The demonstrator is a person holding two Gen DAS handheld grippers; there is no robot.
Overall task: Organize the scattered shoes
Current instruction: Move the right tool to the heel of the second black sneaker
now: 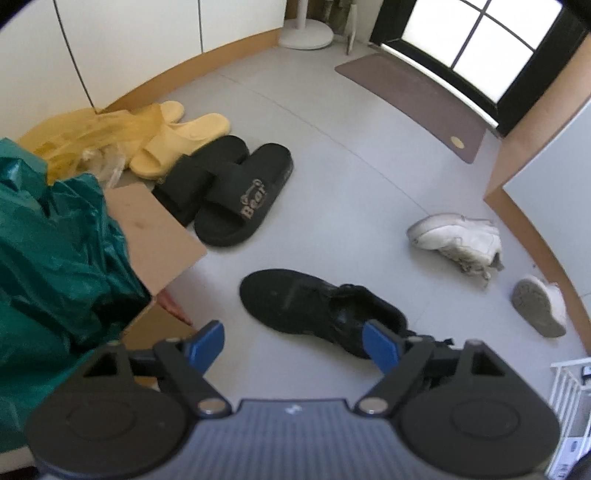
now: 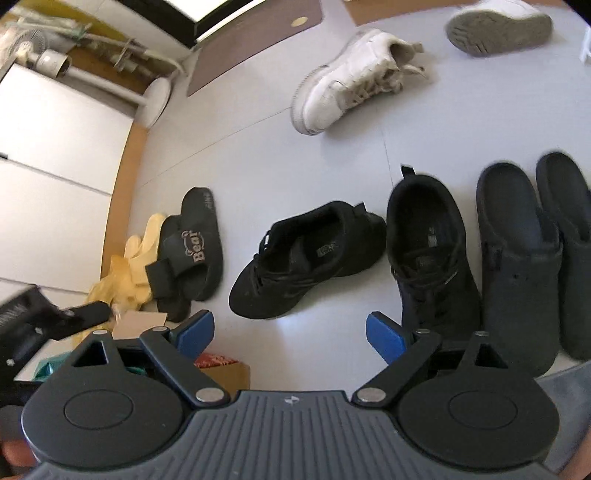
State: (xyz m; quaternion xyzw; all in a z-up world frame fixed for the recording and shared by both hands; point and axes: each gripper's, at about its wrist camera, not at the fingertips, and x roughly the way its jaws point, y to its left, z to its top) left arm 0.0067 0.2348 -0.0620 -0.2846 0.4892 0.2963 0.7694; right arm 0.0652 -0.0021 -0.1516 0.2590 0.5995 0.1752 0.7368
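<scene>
My left gripper [image 1: 293, 345] is open and holds nothing. It hangs above the grey floor, and a black sneaker [image 1: 317, 310] lies on the floor just beyond its right pad [image 1: 380, 345]. My right gripper [image 2: 290, 336] is also open and empty, over bare floor. In the right wrist view that sneaker [image 2: 303, 258] leans to one side, left of its upright mate [image 2: 432, 258]. A pair of dark clogs [image 2: 521, 266] stands to the right of the mate. Black slides [image 1: 229, 188] and yellow slippers [image 1: 177, 136] sit in a row by the wall. One white sneaker [image 1: 458, 240] lies loose; the other [image 1: 539, 306] is on its side.
A cardboard box [image 1: 159, 229] with green plastic [image 1: 55, 258] in it stands close on the left. A brown doormat [image 1: 413, 99] lies before the dark door, with a fan base [image 1: 306, 33] beside it. A white wire rack [image 1: 569, 398] sits at the right edge.
</scene>
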